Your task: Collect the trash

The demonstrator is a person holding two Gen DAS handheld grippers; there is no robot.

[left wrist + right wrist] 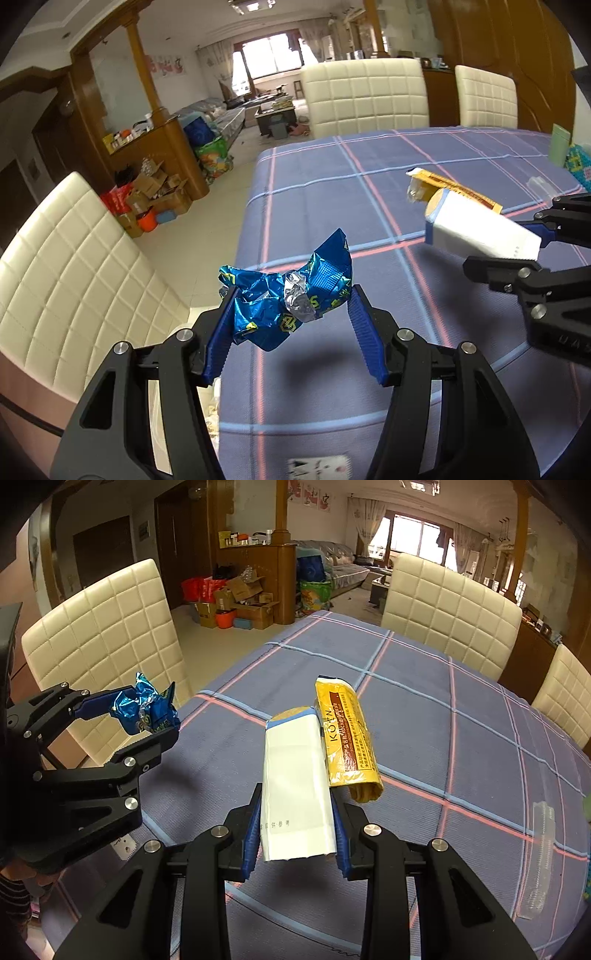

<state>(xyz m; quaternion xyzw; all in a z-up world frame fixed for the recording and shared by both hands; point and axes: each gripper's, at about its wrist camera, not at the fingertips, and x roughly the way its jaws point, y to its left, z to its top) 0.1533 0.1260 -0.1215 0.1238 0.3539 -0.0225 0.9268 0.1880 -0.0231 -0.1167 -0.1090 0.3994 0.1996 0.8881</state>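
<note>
Left wrist view: the left gripper (291,306) pinches a crumpled blue foil wrapper (291,295), lifted clear of the table (424,155) for disposal. The right gripper (297,834) is closed on a white packet (295,782). A yellow wrapper (347,738) lies just beyond, uncollected.

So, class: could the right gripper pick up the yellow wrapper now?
Probably not yet. The right gripper is shut on a white packet. The yellow wrapper lies unobstructed on the table just beyond; the packet must go first.
</note>
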